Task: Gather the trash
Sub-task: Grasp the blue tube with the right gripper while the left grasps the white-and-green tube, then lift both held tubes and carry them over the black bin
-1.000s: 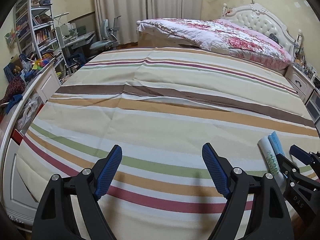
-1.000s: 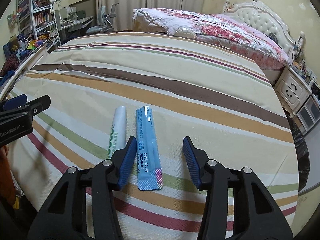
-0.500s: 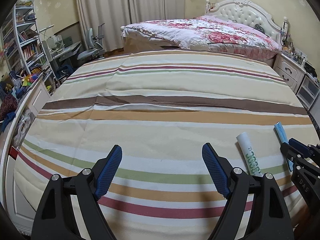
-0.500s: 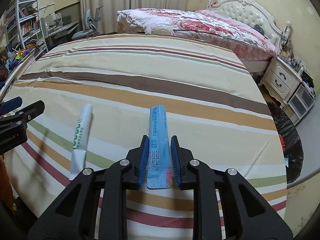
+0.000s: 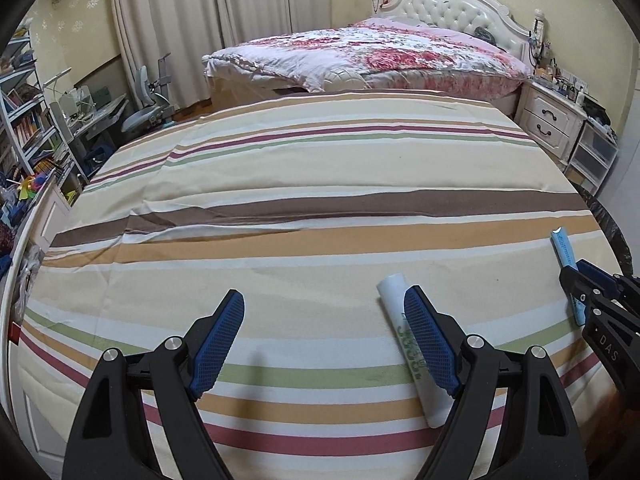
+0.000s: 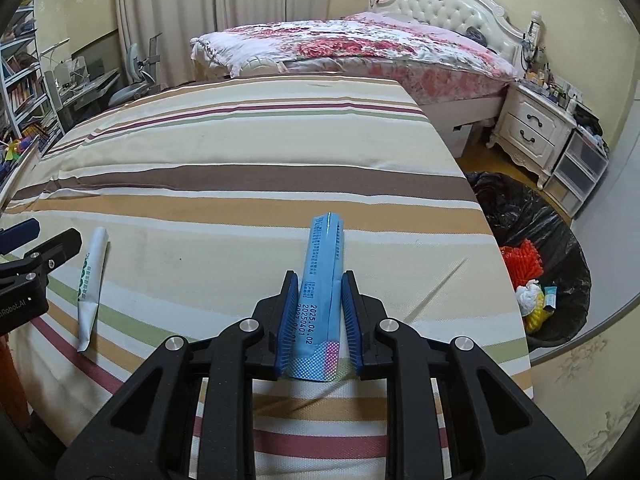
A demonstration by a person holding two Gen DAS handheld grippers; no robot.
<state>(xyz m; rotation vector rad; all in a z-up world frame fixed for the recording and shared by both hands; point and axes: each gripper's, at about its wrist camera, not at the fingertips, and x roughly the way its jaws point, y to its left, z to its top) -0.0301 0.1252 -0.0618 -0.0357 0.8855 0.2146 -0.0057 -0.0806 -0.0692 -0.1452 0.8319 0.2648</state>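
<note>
My right gripper (image 6: 319, 280) is shut on a long blue wrapper (image 6: 323, 264) and holds it just above the striped bed cover (image 6: 240, 184). The wrapper also shows at the right edge of the left wrist view (image 5: 565, 252). A white wrapper with green print (image 5: 412, 344) lies on the cover, partly behind my left gripper's right finger; it also shows in the right wrist view (image 6: 91, 280). My left gripper (image 5: 324, 312) is open and empty, low over the cover. A bin lined with a black bag (image 6: 560, 216) stands on the floor right of the bed and holds several pieces of trash.
A second bed with a floral quilt (image 5: 372, 52) and white headboard stands behind. A white nightstand (image 6: 532, 128) and drawer units are at the right. Shelves, a desk and a chair (image 5: 148, 108) crowd the left side.
My right gripper closed on the blue wrapper and swung it right, toward the bin. My left gripper moved right, so the white wrapper now lies at its right finger.
</note>
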